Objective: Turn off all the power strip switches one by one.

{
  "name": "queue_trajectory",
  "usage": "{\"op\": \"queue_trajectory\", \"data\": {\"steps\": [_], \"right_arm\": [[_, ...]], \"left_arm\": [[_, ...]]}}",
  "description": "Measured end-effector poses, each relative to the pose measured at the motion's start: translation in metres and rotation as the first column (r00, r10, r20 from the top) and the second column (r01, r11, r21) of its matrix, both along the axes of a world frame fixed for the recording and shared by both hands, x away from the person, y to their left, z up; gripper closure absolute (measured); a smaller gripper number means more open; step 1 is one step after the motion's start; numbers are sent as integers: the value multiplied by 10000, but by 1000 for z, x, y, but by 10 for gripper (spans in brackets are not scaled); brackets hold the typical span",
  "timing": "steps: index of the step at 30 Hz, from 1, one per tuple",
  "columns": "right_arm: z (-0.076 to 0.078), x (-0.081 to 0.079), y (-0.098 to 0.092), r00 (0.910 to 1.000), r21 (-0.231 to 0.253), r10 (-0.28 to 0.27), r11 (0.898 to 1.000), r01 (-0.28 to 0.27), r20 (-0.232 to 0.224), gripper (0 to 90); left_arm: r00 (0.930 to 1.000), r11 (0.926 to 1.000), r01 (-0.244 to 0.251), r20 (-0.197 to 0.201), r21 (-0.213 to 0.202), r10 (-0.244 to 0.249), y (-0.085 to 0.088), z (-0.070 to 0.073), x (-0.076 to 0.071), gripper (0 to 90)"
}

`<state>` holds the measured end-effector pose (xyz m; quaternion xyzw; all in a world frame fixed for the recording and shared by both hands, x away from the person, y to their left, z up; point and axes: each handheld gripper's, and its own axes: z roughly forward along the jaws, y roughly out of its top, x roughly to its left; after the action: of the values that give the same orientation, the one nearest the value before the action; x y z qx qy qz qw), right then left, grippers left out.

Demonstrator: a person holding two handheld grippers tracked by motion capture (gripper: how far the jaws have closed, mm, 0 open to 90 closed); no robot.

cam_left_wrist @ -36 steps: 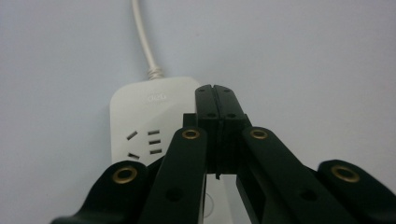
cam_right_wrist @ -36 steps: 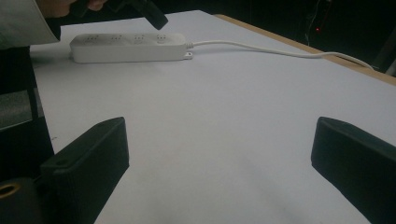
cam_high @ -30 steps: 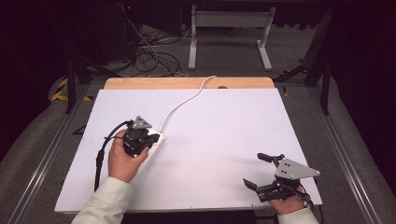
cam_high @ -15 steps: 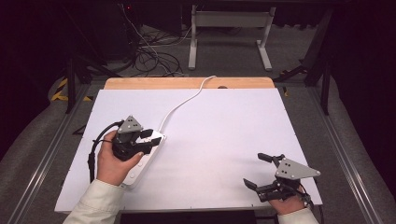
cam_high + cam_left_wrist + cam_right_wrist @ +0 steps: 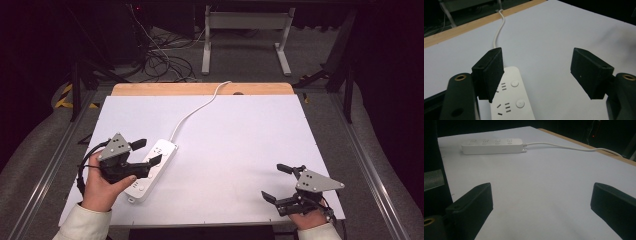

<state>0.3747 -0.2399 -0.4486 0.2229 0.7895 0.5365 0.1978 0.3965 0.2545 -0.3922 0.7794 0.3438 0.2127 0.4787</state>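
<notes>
On matte white table (image 5: 240,150), oblong plastic power strip (image 5: 150,170)

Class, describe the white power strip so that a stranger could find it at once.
Start at the white table and look to its left side. There lies the power strip, a long white bar with sockets and round buttons, the one thing trailing a white cord toward the wooden far edge.

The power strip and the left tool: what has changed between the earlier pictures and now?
The left tool drew back toward the near left edge of the table. Its jaws have just been opening and now stand open, with nothing between them; the power strip lies free on the table. The right tool stayed open at the near right corner.
</notes>
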Motion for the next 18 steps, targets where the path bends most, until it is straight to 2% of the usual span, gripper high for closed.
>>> {"op": "queue_trajectory", "data": {"steps": [2, 3, 5, 7, 10, 13, 18], "right_arm": [[0, 0, 0, 10000, 1, 36, 10000, -36, 2, 46], [0, 0, 0, 10000, -21, 31, 10000, -31, 17, 46], [0, 0, 0, 10000, -16, 23, 10000, -23, 23, 46], [0, 0, 0, 10000, -10, 2, 10000, -2, 27, 46], [0, 0, -1, 10000, 43, 14, 10000, -14, 41, 46], [1, -1, -2, 10000, 37, 28, 10000, -28, 35, 46], [1, 0, -2, 10000, 36, 25, 10000, -25, 47, 46]], "left_arm": [[10000, 10000, -4, -22, -57, 4, 4, -3, -2, 250], [9999, 9997, 144, -41, -189, -145, 6, -5, -5, 231], [9994, 9991, 313, 133, -275, -309, 8, -9, -9, 211], [9984, 9990, 453, 335, -50, -451, 12, -12, -13, 180], [9961, 9963, 731, 520, -450, -707, 20, -18, -18, 145], [9953, 9970, 721, 670, -266, -702, 25, -26, -23, 135], [9894, 9931, 1135, 873, 287, -1156, 35, -41, -33, 125]]}}
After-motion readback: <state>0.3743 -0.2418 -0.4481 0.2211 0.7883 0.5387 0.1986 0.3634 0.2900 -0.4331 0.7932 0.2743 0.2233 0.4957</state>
